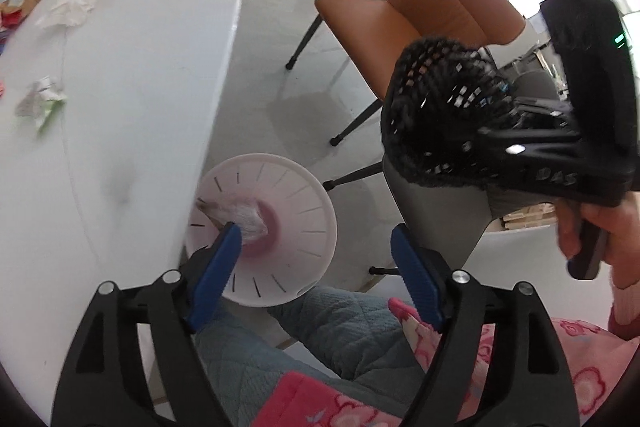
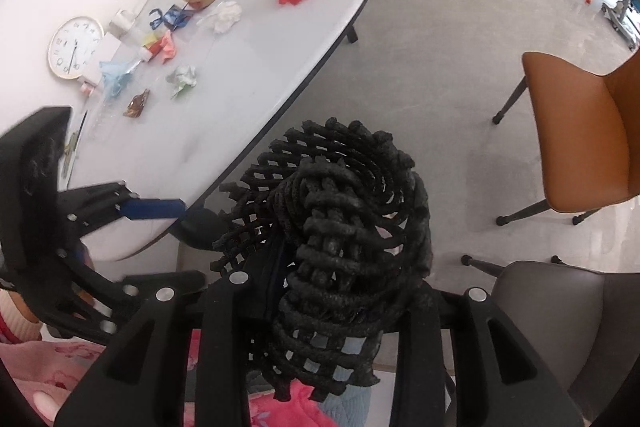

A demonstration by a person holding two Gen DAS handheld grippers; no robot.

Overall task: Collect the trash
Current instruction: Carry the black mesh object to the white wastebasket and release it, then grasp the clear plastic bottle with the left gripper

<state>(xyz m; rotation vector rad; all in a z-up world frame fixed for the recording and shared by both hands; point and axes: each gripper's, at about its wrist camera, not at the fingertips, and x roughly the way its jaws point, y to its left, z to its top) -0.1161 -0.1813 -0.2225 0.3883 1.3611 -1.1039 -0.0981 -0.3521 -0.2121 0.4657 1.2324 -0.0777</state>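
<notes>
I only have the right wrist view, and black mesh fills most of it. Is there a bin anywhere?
Observer: Yes, a white slotted bin stands on the floor by the table edge, below the left gripper.
Operator: That's where this black mesh goes, then. Is that gripper carrying anything?
Observer: No, its jaws stand wide open and empty.
Operator: Anything in the bin already?
Observer: A crumpled clear plastic wrap lies inside.

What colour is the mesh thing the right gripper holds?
Black; the woven mesh piece shows best in the right wrist view.
</notes>
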